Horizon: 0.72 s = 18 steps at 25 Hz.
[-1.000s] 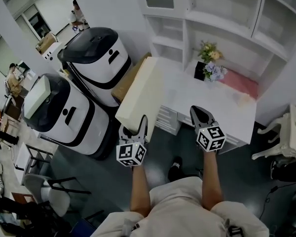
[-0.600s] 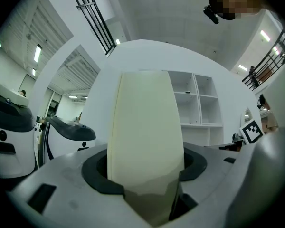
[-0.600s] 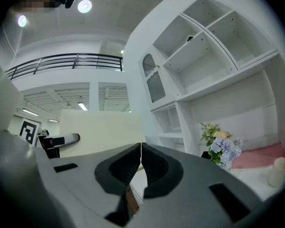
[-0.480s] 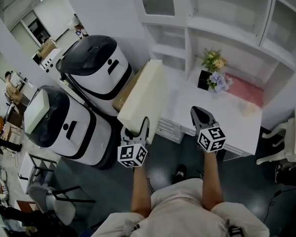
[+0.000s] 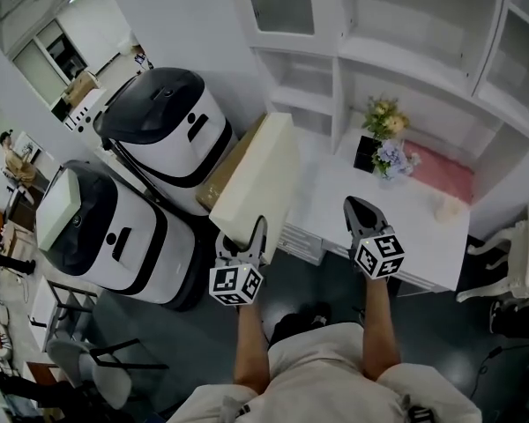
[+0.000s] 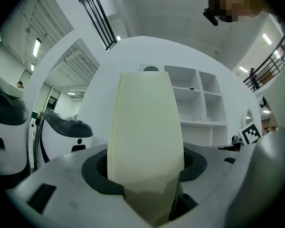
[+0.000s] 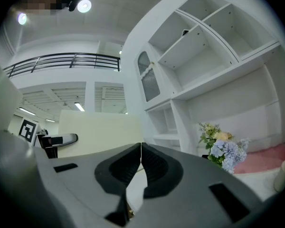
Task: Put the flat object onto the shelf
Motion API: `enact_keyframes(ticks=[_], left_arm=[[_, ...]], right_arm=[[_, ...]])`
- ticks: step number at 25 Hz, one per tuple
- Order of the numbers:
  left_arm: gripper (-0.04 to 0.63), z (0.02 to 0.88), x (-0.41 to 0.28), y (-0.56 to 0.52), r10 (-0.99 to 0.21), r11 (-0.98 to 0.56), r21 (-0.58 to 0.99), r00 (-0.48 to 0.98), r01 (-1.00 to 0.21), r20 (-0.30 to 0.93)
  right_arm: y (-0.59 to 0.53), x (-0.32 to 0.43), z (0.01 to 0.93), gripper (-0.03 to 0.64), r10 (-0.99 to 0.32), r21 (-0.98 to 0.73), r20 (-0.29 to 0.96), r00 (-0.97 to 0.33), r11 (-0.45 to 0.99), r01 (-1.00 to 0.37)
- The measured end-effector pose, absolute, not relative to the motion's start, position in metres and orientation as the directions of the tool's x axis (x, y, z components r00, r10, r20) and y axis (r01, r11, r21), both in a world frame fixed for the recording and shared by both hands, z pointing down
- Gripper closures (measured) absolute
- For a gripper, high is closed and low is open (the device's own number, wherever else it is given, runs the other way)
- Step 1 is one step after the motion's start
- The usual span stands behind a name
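Note:
A thick cream slab [image 5: 260, 177] stands on edge in my left gripper [image 5: 244, 239], which is shut on its near end; the slab [image 6: 145, 141] fills the space between the jaws in the left gripper view. It points toward the white shelf unit [image 5: 397, 51]. My right gripper [image 5: 363, 215] is shut and holds nothing, hovering over the white desk [image 5: 379, 210]; its jaws meet tip to tip [image 7: 140, 148]. In the right gripper view, the slab [image 7: 99, 132] shows at the left and the shelf compartments [image 7: 199, 56] at the right.
A flower pot [image 5: 381, 139] and a pink cloth [image 5: 441, 170] sit at the back of the desk. Two large white and black machines [image 5: 163, 126] [image 5: 101, 227] stand left of the desk, with a brown box [image 5: 234, 161] between them and the slab. A white chair [image 5: 511, 276] is at the right.
The view has shifted slightly toward the shelf; the slab and both grippers keep the same pose relative to each other. Both grips are unchanged.

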State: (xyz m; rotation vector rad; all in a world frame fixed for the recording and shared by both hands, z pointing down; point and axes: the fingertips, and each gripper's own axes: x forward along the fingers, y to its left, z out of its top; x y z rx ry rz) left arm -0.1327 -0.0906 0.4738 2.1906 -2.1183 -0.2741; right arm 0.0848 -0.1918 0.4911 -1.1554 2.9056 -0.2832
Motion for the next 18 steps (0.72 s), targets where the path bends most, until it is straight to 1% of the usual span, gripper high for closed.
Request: enact_keyframes(ticks=[4, 8, 18], left_arm=[[0.322, 0.482, -0.141, -0.092, -0.998, -0.019, 0.197, 0.006, -0.98, -0.063], [0.321, 0.487, -0.147, -0.096, -0.999, -0.004, 0.217, -0.008, -0.976, -0.053], [0.322, 0.485, -0.159, -0.135, -0.998, -0.04, 0.223, 0.028, -0.974, -0.058]], right_arm=[[-0.197, 0.081, 0.494, 0.548, -0.677, -0.171, 0.059, -0.733, 0.717, -0.676], [-0.198, 0.075, 0.498, 0.548, -0.66, -0.16, 0.082, -0.747, 0.731, -0.664], [-0.229, 0.068, 0.498, 0.548, -0.688, -0.158, 0.093, -0.72, 0.704, -0.692]])
